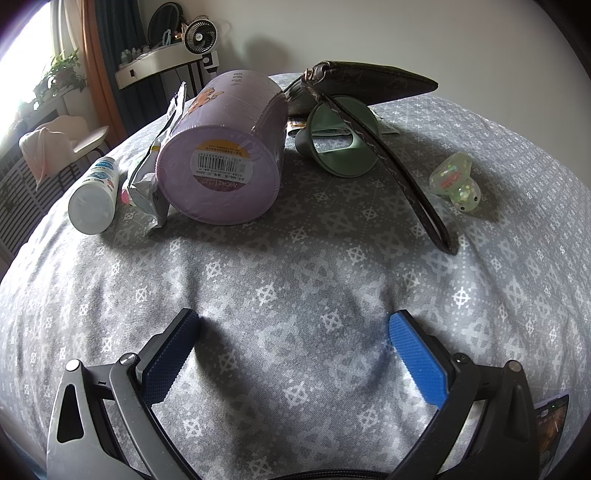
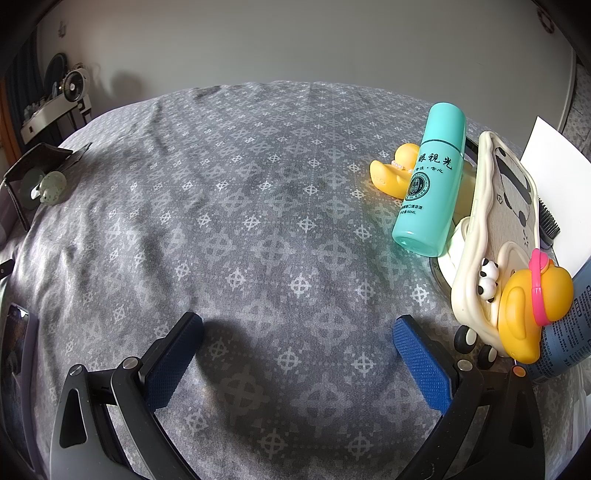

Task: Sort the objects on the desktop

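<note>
In the left wrist view my left gripper [image 1: 293, 325] is open over bare grey patterned cloth [image 1: 295, 280]. Beyond it lie a purple cylinder [image 1: 221, 158] on its side, a white bottle [image 1: 95, 197], a foil packet [image 1: 157, 168], a green round mirror [image 1: 341, 142], a dark wristlet pouch [image 1: 373, 86] with its strap, and a glittery green toy [image 1: 456, 182]. In the right wrist view my right gripper [image 2: 297, 328] is open, holding nothing. To its right stand a teal bottle [image 2: 430, 188], two yellow ducks [image 2: 393, 171] [image 2: 532, 314] and a cream panda phone case [image 2: 495, 221].
A blue-grey tube [image 2: 565, 332], a black comb [image 2: 548, 221] and white paper [image 2: 554, 162] sit at the far right. A phone [image 2: 16, 354] lies at the left edge. Beyond the cloth stand a shelf with a small fan [image 1: 199, 35] and a chair [image 1: 88, 142].
</note>
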Motion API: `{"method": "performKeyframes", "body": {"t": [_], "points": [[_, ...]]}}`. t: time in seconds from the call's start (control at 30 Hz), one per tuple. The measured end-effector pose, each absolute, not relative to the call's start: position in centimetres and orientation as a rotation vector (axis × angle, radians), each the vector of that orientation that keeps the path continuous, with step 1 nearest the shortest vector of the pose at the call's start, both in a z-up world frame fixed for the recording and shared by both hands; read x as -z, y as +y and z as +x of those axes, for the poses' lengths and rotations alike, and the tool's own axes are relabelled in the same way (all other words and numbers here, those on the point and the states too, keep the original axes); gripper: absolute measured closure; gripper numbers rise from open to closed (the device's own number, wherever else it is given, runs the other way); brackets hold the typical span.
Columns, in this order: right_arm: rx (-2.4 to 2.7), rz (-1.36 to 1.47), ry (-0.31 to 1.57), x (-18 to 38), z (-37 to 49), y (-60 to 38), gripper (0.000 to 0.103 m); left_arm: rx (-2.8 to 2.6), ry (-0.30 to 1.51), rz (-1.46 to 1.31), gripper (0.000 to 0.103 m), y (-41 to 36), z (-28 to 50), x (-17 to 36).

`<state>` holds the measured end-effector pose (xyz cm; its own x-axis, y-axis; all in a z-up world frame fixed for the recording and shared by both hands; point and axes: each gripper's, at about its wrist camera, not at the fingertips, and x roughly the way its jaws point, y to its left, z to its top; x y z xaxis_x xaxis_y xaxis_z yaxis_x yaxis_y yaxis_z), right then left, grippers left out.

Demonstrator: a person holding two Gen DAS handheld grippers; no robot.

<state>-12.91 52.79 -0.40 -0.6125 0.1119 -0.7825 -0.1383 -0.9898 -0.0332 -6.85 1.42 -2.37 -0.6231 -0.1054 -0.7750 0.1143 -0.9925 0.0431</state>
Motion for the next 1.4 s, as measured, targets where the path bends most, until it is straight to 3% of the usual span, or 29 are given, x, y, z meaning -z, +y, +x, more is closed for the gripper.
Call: {"method": "performKeyframes", "body": {"t": [1.4], "points": [[-2.702,-1.308,0.046,0.40,-12.91,52.79,0.000,2.724,0.016,1.300,0.000,1.62,-7.29,2.51]]}}
